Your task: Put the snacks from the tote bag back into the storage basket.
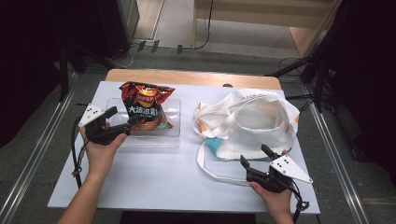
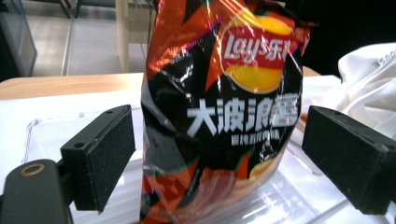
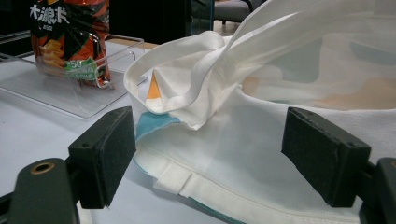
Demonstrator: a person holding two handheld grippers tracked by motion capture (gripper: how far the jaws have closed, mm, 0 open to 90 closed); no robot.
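Observation:
An orange and black Lay's chips bag [image 1: 147, 103] stands upright in a clear plastic tray [image 1: 170, 133] at the table's left. My left gripper [image 1: 122, 117] is open at the bag's lower left. In the left gripper view the chips bag [image 2: 219, 107] sits between the two spread jaws, with a thin gap on each side. A white tote bag [image 1: 254, 123] with teal and orange patches lies crumpled at the right, its long strap trailing toward the front. My right gripper [image 1: 255, 157] is open just in front of the tote bag [image 3: 280, 93], its jaws either side of the hem.
The white table top [image 1: 163, 182] has bare room at the front centre. A wooden strip [image 1: 187, 77] runs along the far edge. The chips bag [image 3: 70, 32] and the tray [image 3: 93, 88] stand beyond the tote in the right gripper view. Dark stands and cables flank the table.

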